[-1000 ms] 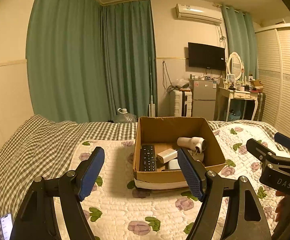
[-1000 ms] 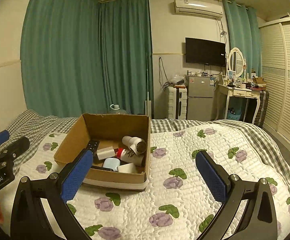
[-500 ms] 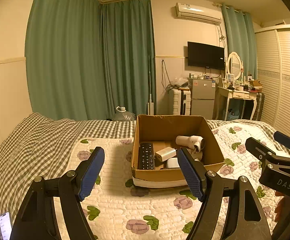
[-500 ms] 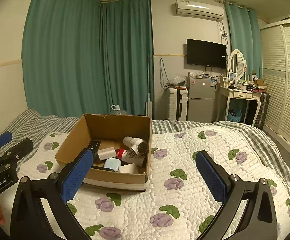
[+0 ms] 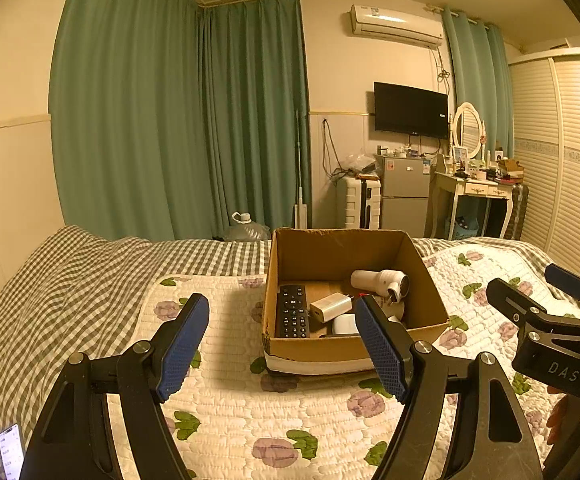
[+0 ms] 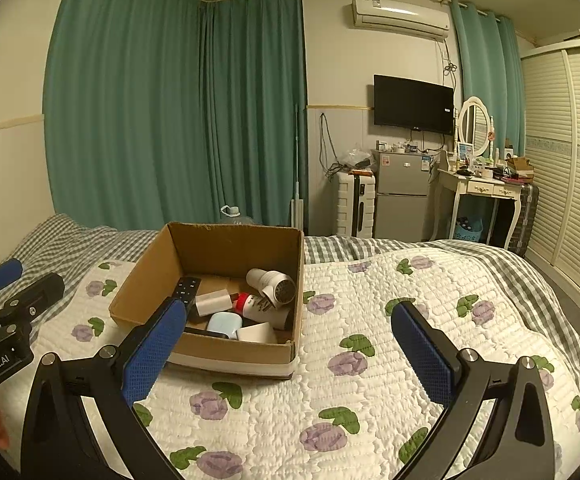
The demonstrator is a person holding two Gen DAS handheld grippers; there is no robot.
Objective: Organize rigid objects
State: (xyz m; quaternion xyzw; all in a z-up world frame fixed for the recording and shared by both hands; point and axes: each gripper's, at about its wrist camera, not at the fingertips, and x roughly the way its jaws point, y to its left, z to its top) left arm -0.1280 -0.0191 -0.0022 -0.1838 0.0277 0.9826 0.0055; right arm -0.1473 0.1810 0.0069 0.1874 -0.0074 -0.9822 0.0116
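Observation:
An open cardboard box (image 5: 430, 280) (image 6: 145, 280) sits on the quilted bed. Inside lie a black remote (image 5: 292, 312) (image 6: 187, 286), a white charger block (image 5: 330, 307) (image 6: 213, 301), a white hair dryer (image 5: 382, 282) (image 6: 273, 282), a red-capped white bottle (image 6: 259, 305) and a pale blue case (image 6: 223, 324). My left gripper (image 5: 279, 346) is open and empty, held short of the box. My right gripper (image 6: 287, 346) is open and empty, in front of the box's right corner; it also shows in the left wrist view (image 5: 546, 304).
The floral quilt (image 6: 410, 320) covers the bed, with a checked blanket (image 5: 69, 280) to the left. A phone (image 5: 9, 450) lies at the bottom left. Beyond the bed stand a water jug (image 5: 247, 228), suitcase (image 5: 360, 206), small fridge (image 5: 406, 196) and dressing table (image 5: 478, 192).
Both grippers have drawn back and risen a little, so the box sits slightly lower and farther in view. Both stay open and empty.

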